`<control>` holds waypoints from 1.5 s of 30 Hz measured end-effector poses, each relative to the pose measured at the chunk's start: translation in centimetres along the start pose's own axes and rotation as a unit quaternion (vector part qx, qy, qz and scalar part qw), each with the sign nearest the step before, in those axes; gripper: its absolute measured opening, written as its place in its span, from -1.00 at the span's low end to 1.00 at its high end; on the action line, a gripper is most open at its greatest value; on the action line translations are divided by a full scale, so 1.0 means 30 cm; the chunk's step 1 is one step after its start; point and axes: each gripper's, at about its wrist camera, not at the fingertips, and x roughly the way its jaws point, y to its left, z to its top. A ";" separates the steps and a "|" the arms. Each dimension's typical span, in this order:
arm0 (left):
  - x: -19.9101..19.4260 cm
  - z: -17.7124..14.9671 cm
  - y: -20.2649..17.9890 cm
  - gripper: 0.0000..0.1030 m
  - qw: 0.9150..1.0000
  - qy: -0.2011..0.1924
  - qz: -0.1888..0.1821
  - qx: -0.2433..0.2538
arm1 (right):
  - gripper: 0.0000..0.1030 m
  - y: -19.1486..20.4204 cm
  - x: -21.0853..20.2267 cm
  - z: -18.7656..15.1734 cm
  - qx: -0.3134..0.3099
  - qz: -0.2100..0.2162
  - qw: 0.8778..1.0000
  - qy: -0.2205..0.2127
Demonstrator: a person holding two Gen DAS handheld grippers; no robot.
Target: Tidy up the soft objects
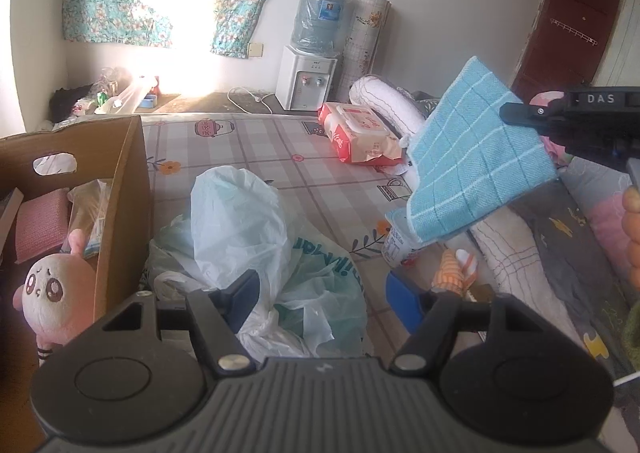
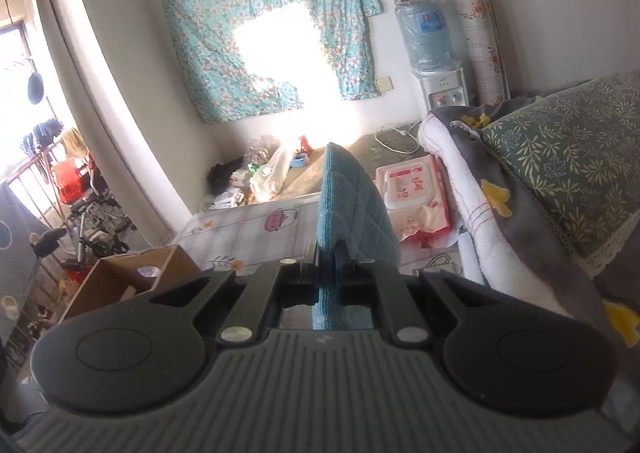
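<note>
- The left gripper stands with its jaws apart and nothing between the pads, poised over a crumpled plastic bag on the checked bed sheet
- Left of it, a pink plush toy leans at the near corner of the cardboard box
- The right gripper is clamped tight on one edge of the blue cloth, held in the air above the bed
- Beyond the cloth a wet-wipes pack lies on the sheet
- A water dispenser stands by the far wall
</note>
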 end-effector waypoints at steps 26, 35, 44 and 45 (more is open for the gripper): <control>0.285 -0.226 -0.265 -0.21 0.988 0.118 -0.038 0.093 | -0.84 -0.071 -0.070 -0.434 0.062 -0.019 0.992 0.107; 0.345 -0.247 -0.260 -0.25 0.983 0.159 -0.053 0.082 | -0.72 -0.094 0.059 -0.461 0.141 0.051 0.976 0.158; 0.225 -0.208 -0.170 -0.25 0.985 0.152 -0.054 0.061 | -0.39 -0.116 0.181 -0.505 0.174 0.074 0.959 0.210; 0.211 -0.204 -0.160 -0.24 0.986 0.148 -0.055 0.058 | -0.38 -0.116 0.191 -0.509 0.176 0.074 0.958 0.213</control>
